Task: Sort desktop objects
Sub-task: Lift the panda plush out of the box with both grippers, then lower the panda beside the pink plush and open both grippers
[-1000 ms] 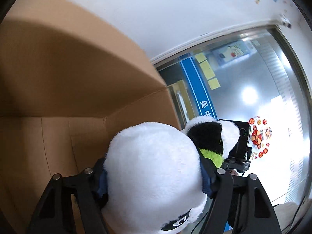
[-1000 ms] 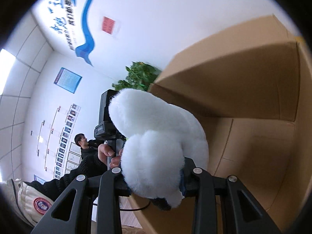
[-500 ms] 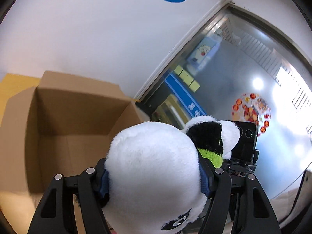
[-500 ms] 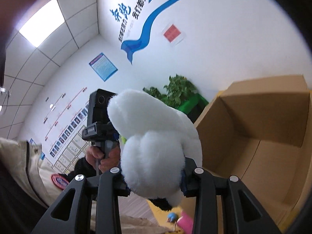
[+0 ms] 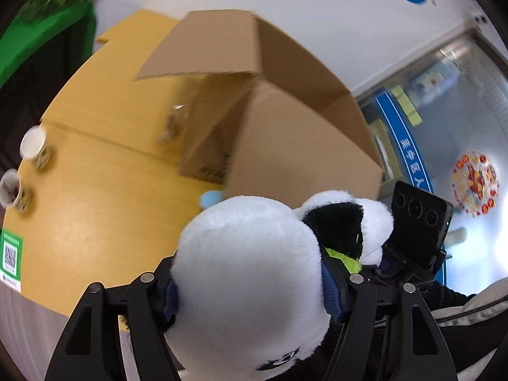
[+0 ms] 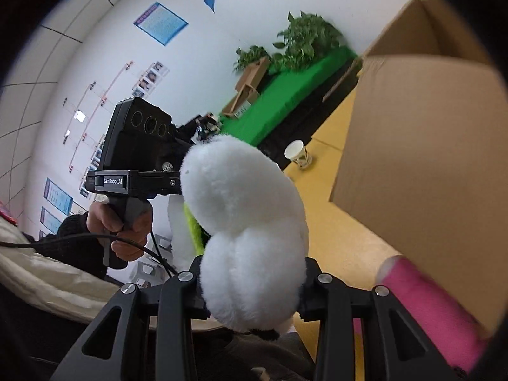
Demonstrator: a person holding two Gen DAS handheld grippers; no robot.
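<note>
**Plush panda held between both my grippers, near the cardboard box**

Plush panda [image 5: 250,273], white pile with black patches and a lime-green scrap at the neck, sits pinched in my left gripper [image 5: 250,289], whose jaws are closed narrow around its round body. My right gripper [image 6: 254,289] squeezes another white lobe of the same toy [image 6: 247,222], jaws pressed into the fur. I judge it light, soft and springy, not fragile; the pile may slip a little, so the fat middle of each lobe is the place to grip. Just beyond, on the smooth yellow wooden table [image 5: 95,190], lie a small pale-blue object [image 5: 209,198] and a blurred pink cylinder [image 6: 428,304]. Further on stands the open brown cardboard box [image 5: 285,133], stiff, matte, flaps raised. Two paper cups [image 5: 33,146] stand well apart at the far edge.
</note>
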